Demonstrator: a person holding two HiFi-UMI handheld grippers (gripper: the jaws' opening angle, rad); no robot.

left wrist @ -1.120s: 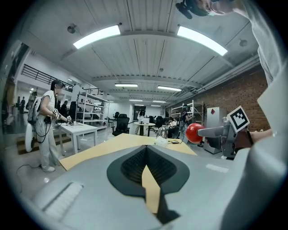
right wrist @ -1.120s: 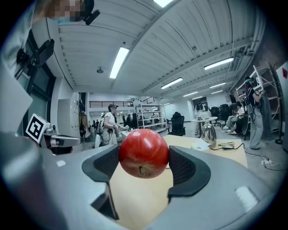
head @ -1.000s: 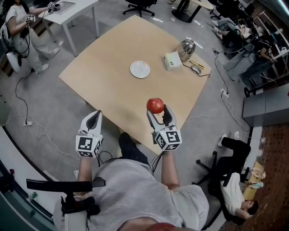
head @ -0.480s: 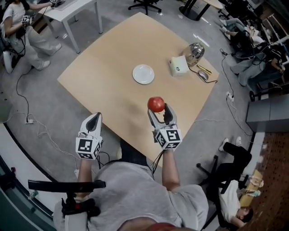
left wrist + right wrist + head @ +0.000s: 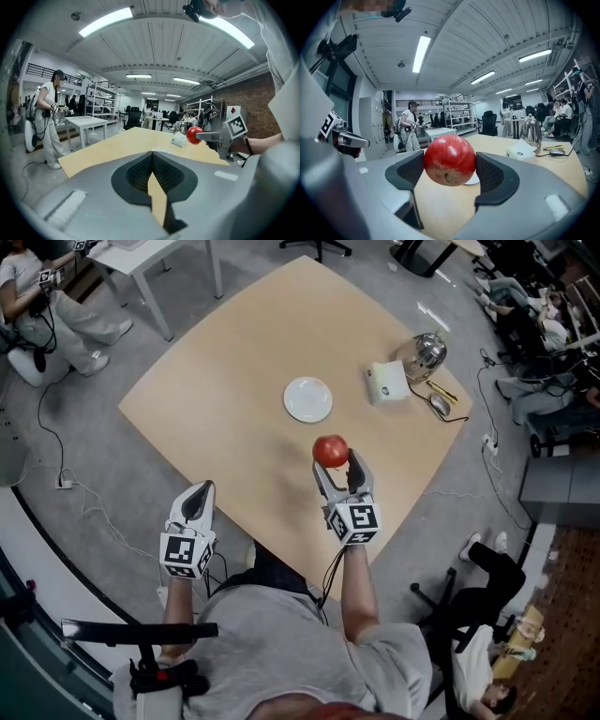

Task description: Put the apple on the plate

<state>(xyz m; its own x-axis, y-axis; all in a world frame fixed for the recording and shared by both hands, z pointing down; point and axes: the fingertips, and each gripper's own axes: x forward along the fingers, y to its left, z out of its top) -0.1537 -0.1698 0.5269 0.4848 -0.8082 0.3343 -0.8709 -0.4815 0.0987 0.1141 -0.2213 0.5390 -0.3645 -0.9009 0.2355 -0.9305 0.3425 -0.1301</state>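
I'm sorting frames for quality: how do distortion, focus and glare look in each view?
Head view: sharp and evenly lit, edges bowed. Left gripper view: heavy fisheye, dark corners, ceiling lights blown white. Right gripper view: same fisheye and dark corners; the apple is crisp, with small highlights.

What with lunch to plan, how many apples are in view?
1: the apple is clamped in the right tool, over the table, short of the plate. None seems hidden.

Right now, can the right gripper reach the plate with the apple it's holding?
Probably yes. The right gripper, shut on the apple, hangs over the table, and nothing stands between it and the plate.
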